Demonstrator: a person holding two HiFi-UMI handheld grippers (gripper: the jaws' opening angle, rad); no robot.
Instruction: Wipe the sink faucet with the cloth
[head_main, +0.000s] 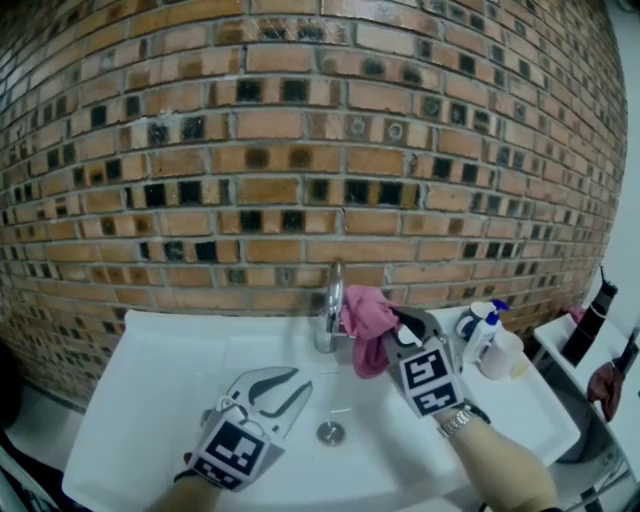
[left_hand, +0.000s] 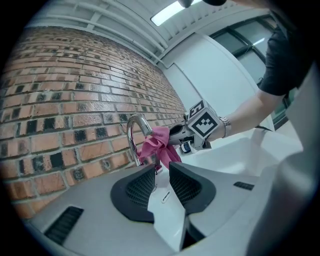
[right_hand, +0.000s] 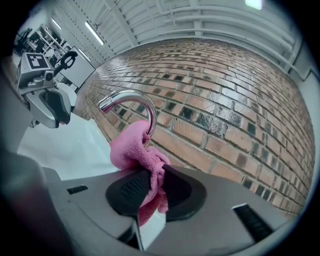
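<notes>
A chrome faucet (head_main: 331, 300) rises at the back of the white sink (head_main: 150, 390). A pink cloth (head_main: 362, 318) presses against the spout's right side. My right gripper (head_main: 397, 322) is shut on this cloth and points left toward the spout. In the right gripper view the cloth (right_hand: 131, 147) bunches between the black pads (right_hand: 127, 190) and touches the curved spout (right_hand: 125, 98). My left gripper (head_main: 290, 385) hovers over the basin in front of the faucet, open, nothing between its jaws. The left gripper view shows the faucet (left_hand: 134, 132), cloth (left_hand: 157, 145) and right gripper (left_hand: 182, 135) beyond my left gripper (left_hand: 161, 172).
A brick wall (head_main: 300, 150) stands right behind the faucet. The drain (head_main: 331, 433) lies at the basin's middle. A pump bottle (head_main: 487, 335) and other containers sit on the sink's right rim. A dark bottle (head_main: 590, 325) stands on a shelf further right.
</notes>
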